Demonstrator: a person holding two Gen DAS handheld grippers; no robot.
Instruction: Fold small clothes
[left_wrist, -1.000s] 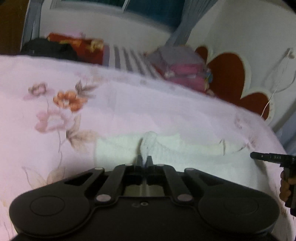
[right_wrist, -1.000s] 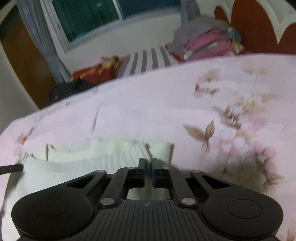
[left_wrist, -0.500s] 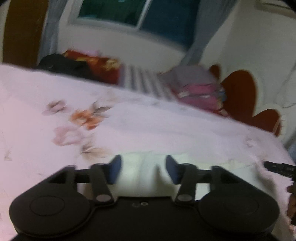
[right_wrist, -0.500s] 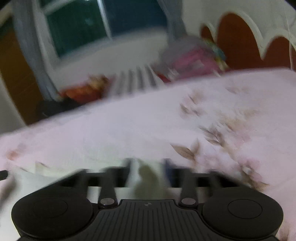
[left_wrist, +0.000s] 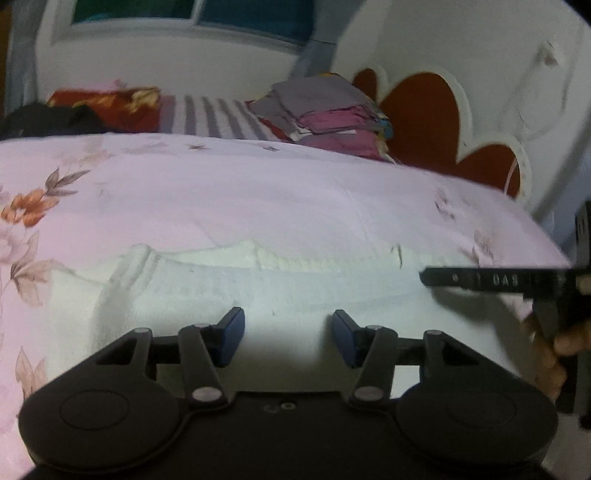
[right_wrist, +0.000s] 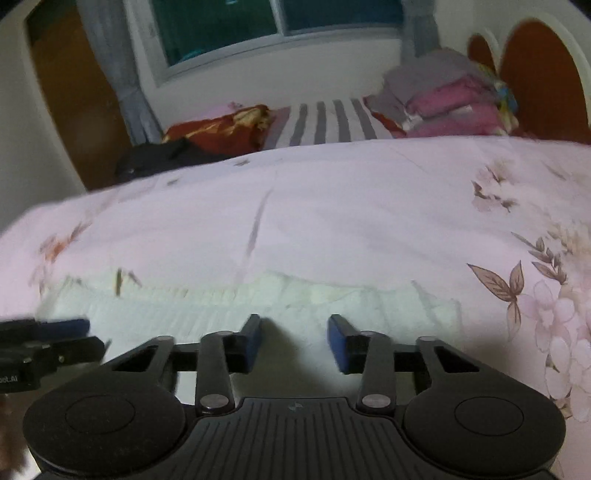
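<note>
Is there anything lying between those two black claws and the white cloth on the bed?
Nothing visible. The white garment lies flat on the pink floral bedcover, bare cloth directly ahead of the left gripper and the right gripper. Both have open jaws holding nothing.

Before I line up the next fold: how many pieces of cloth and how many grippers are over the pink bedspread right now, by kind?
White knit garment, lying flat on the bedspread: 1
Grippers, left gripper and right gripper, both open with nothing between the pads: 2
Total: 3
</note>
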